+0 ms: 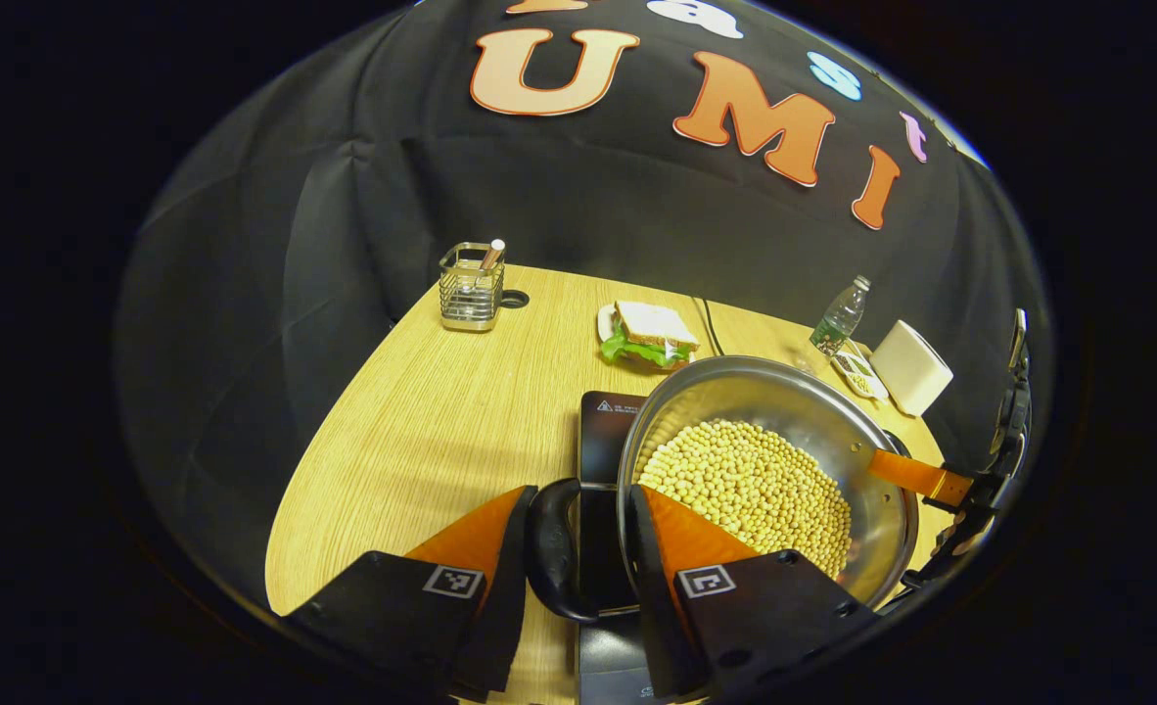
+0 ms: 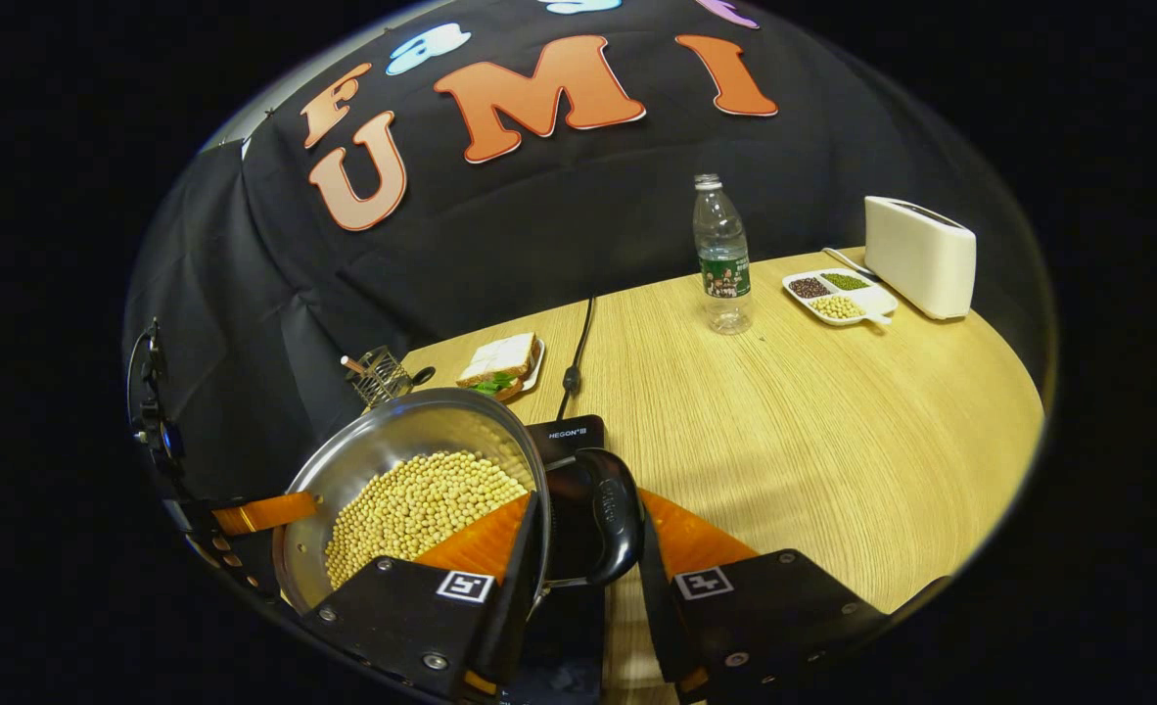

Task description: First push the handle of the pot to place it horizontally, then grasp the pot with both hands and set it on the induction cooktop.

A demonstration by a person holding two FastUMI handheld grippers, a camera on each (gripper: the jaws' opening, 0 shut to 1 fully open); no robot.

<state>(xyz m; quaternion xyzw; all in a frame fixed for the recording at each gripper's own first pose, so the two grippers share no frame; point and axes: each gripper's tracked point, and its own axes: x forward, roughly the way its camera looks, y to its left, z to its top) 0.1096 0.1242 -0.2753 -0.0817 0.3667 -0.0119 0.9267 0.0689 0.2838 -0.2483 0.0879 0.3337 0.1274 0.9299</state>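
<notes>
A steel pot full of pale beans sits over the black induction cooktop; whether it rests on it I cannot tell. My left gripper is shut on the pot: one finger is outside the black loop handle, the other inside the rim. In the right gripper view, my right gripper clamps the opposite handle of the pot the same way, above the cooktop. Each view shows the other gripper at the pot's far rim.
Behind the pot lie a sandwich on a plate and a wire utensil holder. A water bottle, a sectioned dish of beans and a white toaster stand at the far right. The cooktop's cable runs to the back.
</notes>
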